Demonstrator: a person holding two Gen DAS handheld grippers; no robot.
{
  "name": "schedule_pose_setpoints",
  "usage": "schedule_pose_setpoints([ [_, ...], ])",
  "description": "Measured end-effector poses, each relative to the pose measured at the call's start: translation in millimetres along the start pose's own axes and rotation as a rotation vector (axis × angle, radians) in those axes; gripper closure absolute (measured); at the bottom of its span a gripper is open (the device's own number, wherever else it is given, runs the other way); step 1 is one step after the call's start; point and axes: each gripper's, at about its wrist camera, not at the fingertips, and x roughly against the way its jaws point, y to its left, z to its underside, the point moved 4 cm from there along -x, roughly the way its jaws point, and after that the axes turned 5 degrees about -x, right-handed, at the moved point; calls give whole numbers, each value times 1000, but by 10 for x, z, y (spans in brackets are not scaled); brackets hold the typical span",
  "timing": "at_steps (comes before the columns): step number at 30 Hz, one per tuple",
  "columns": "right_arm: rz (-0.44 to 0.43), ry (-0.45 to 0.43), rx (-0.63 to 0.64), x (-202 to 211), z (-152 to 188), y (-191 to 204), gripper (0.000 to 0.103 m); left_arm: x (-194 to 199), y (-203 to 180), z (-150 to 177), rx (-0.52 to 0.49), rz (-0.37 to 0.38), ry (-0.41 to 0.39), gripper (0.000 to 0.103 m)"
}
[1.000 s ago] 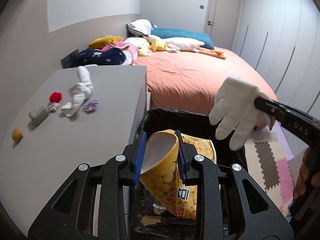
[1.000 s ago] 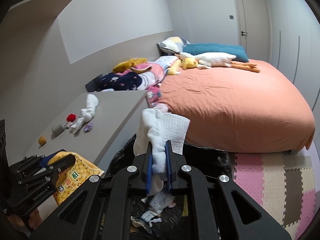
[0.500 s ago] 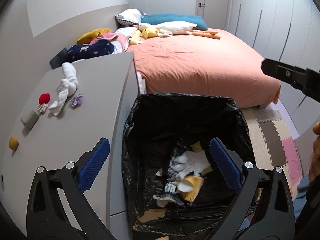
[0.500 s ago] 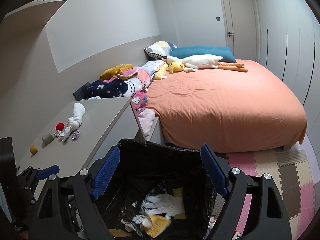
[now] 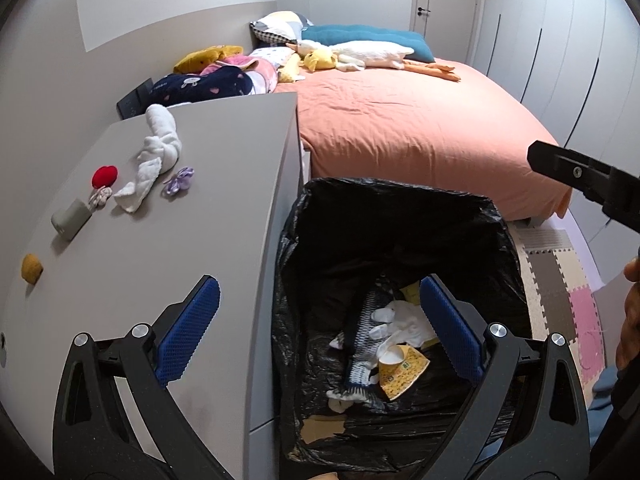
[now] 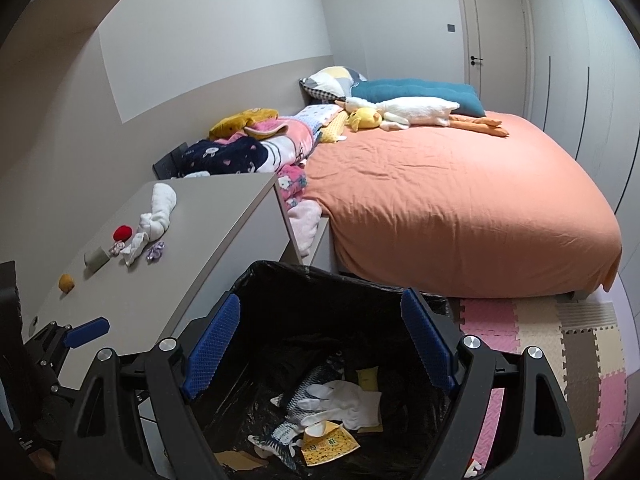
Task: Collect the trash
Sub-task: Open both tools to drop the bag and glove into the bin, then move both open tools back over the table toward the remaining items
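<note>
A bin lined with a black bag stands between the grey desk and the bed. Inside lie a white glove, a yellow snack wrapper and a striped cloth. My left gripper is open and empty above the bin. My right gripper is open and empty above it too. On the desk lie a white cloth, a red ball, a purple scrap, a grey block and an orange lump.
A bed with an orange cover stands behind the bin, with pillows and plush toys at its head. Clothes are piled between the desk and bed. Foam floor mats lie at the right. A door is at the far end.
Both grippers opened. The yellow wrapper dropped from the left one and the white glove from the right one; both now lie in the bin.
</note>
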Motion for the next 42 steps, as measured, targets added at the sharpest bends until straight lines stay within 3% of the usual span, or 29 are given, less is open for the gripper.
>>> schedule_pose_setpoints([
  [18, -75, 65, 83, -434, 29, 769, 20, 37, 795, 98, 99, -72, 11, 6],
  [42, -154, 178, 206, -1166, 106, 1944, 20, 128, 2207, 419, 290, -200, 29, 6],
])
